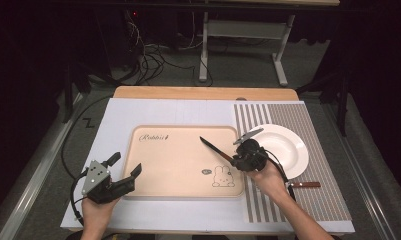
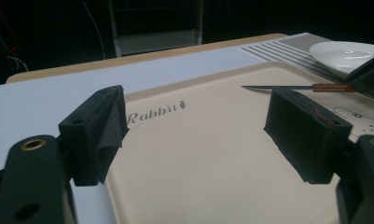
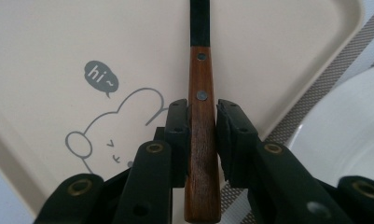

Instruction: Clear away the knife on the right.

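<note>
A tray [image 1: 178, 165] lies in the middle of the table [image 1: 118, 112], with a plate [image 1: 288, 147] just to its right on a mat [image 1: 313, 195]. A knife [image 1: 215, 149] extends over the tray's right part, and a second utensil [image 1: 304, 184] lies on the mat in front of the plate.

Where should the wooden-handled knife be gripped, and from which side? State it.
Grip the brown wooden handle from its butt end, as the right gripper does: the handle is straight and narrow enough for the jaws, and the pointed dark blade faces away.
</note>
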A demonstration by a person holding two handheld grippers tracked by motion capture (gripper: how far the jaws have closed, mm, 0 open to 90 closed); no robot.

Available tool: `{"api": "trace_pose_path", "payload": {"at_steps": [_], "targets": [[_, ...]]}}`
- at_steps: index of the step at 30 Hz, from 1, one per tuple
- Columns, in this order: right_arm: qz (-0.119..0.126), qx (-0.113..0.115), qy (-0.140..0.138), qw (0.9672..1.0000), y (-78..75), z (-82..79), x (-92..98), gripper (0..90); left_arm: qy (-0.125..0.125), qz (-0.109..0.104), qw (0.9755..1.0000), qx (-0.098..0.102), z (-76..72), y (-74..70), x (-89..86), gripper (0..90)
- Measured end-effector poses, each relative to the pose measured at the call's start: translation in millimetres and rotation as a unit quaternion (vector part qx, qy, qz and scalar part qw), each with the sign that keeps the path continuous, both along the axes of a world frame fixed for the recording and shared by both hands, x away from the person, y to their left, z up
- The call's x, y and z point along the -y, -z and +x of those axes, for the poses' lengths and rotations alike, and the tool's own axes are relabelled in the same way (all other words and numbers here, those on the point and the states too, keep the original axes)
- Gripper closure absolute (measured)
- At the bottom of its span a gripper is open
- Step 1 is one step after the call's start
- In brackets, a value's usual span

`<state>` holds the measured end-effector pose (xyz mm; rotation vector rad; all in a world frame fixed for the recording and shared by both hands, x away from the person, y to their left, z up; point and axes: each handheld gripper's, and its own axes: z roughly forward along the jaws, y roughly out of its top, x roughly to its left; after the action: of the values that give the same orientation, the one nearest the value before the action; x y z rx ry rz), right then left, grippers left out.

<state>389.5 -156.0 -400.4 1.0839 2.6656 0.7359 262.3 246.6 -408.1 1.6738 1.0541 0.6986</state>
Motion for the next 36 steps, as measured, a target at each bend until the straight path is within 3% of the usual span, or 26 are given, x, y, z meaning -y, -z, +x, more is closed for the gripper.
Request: {"api": "trace_pose_path", "payload": {"at_steps": [21, 31, 36], "targets": [[-0.007, -0.023, -0.012, 0.9996, 19.0, -16.8, -6.4, 74.1, 0.000, 0.001, 1.0000, -0.001, 0.1, 0.3, 0.5, 21.7], [0.006, -0.005, -0.012, 0.9999, 14.2, -17.3, -4.7, 68.3, 0.000, 0.002, 1.0000, -0.001, -0.2, 0.3, 0.6, 21.7], [0.013, 0.002, -0.014, 0.9998, 10.8, -17.3, -6.7, 77.6, 0.001, 0.000, 1.0000, -0.002, -1.0, 0.8, 0.8, 21.7]]}}
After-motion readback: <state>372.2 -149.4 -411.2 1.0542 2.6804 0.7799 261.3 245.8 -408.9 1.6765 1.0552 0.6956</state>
